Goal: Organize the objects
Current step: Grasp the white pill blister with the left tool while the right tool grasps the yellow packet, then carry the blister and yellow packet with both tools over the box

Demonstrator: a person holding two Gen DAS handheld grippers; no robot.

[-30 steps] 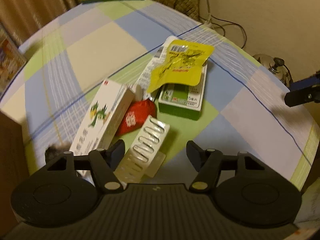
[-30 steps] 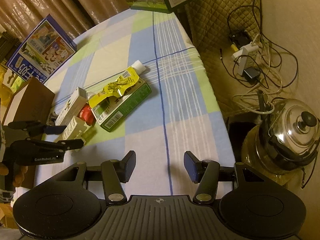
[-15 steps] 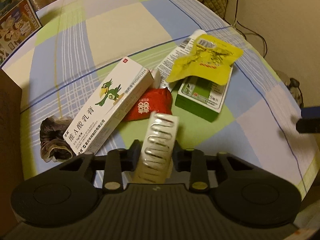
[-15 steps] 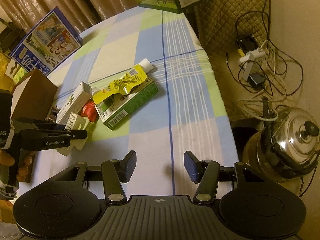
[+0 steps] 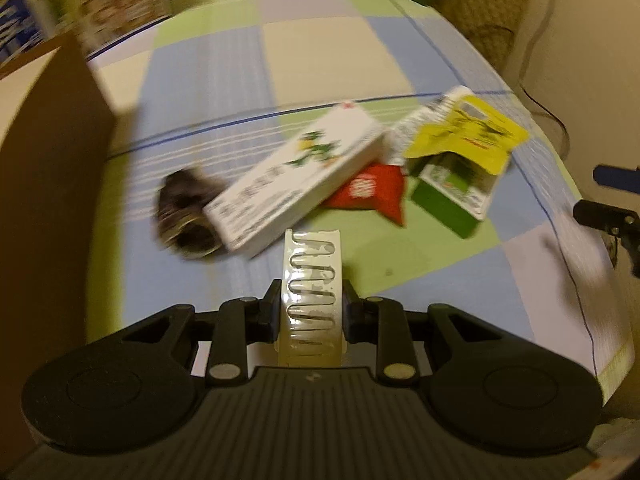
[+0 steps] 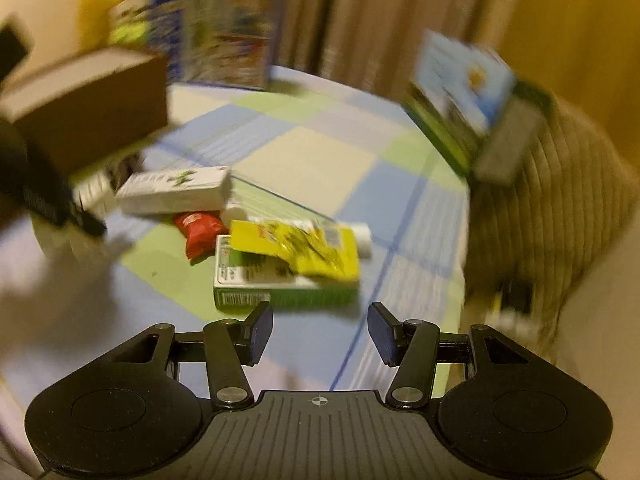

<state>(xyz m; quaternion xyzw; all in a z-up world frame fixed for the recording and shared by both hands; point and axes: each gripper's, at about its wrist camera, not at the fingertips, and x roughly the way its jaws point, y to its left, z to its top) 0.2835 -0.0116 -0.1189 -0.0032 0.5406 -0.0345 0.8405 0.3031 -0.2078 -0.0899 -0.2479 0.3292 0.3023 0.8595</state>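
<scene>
The left hand-held gripper (image 5: 310, 310) is clamped on a blister pack (image 5: 312, 280), pads pressing its two long edges, the strip lifted just in front of the white carton (image 5: 296, 184). It looks light, thin and springy, so an edge grip near the middle should keep it from bowing or slipping out. The right hand-held gripper (image 6: 318, 332) stands open and empty, just short of the green box (image 6: 280, 284) under the yellow pouch (image 6: 304, 248).
</scene>
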